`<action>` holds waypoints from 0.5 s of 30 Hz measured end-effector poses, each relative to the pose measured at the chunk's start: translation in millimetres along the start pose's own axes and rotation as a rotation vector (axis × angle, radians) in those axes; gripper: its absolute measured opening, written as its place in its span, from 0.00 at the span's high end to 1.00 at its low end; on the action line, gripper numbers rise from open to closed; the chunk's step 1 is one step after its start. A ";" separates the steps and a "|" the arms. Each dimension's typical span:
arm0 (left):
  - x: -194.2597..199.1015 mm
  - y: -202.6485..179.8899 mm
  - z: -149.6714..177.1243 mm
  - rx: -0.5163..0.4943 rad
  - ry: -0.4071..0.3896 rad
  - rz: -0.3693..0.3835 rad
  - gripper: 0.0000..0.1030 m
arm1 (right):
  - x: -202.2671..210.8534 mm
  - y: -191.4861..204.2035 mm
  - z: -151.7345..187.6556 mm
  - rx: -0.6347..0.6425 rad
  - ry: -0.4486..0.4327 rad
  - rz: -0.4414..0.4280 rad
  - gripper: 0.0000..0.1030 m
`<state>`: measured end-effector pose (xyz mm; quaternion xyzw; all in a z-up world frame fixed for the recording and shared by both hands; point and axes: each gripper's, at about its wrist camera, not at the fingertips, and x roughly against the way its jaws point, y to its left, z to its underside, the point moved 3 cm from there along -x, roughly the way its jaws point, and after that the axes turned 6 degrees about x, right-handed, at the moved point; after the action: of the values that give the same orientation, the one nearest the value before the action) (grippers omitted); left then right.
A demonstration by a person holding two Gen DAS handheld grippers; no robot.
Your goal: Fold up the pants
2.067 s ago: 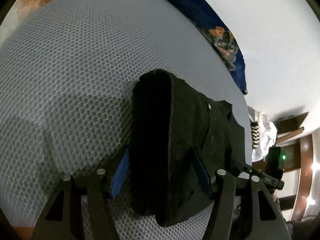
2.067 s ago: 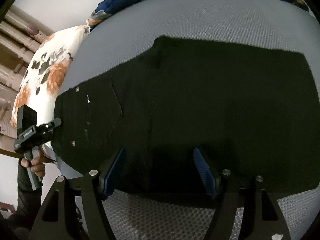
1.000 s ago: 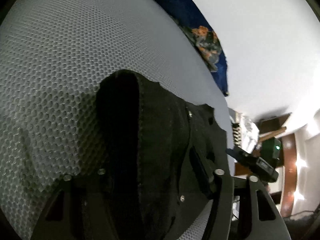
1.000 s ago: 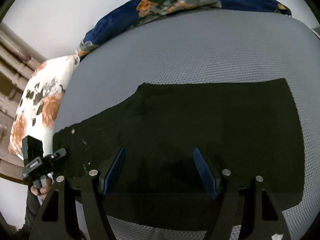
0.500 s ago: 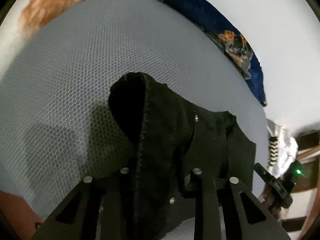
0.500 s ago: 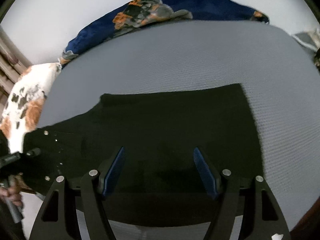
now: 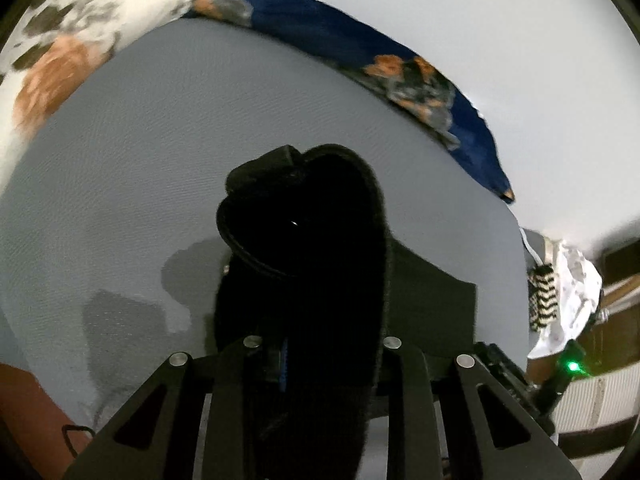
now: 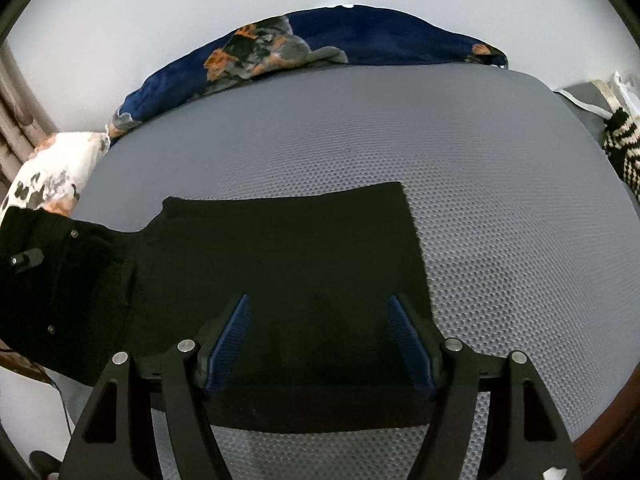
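Note:
Black pants (image 8: 280,248) lie across a grey mesh mattress (image 8: 500,208), legs pointing right and ending in a straight hem. My right gripper (image 8: 318,320) hovers over the legs near the front edge, open, with its blue pads (image 8: 232,332) well apart and only flat cloth under them. In the left wrist view the waist end of the pants (image 7: 312,240) is bunched and raised off the mattress (image 7: 160,140). My left gripper (image 7: 320,344) is shut on it, and the cloth hides the fingertips. The lifted waist shows at the left edge of the right wrist view.
A dark blue floral blanket (image 8: 320,44) runs along the mattress's far side against a white wall. A white floral pillow (image 7: 60,52) sits at the far left corner. A black-and-white zigzag cloth (image 8: 624,144) lies off the right end. A wooden bed edge (image 8: 600,440) borders the near right.
My left gripper closed on the waist and rose, lifting it off the mattress. My right gripper stayed open and slid right along the legs toward the hem.

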<state>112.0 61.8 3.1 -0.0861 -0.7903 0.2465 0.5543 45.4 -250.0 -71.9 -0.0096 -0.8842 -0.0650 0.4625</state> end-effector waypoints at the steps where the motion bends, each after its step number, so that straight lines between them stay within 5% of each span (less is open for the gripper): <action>1: -3.8 -13.1 0.4 -0.012 0.002 0.006 0.77 | 1.0 -6.2 1.5 -0.013 -0.004 -0.006 0.32; 15: -59.9 -130.4 28.8 -0.118 0.079 0.120 0.77 | 22.1 -81.3 17.3 -0.219 -0.097 0.025 0.32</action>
<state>125.7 -83.8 8.8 -0.1753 -0.7743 0.2287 0.5635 12.4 -329.4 -72.2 -0.0742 -0.8930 -0.1547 0.4160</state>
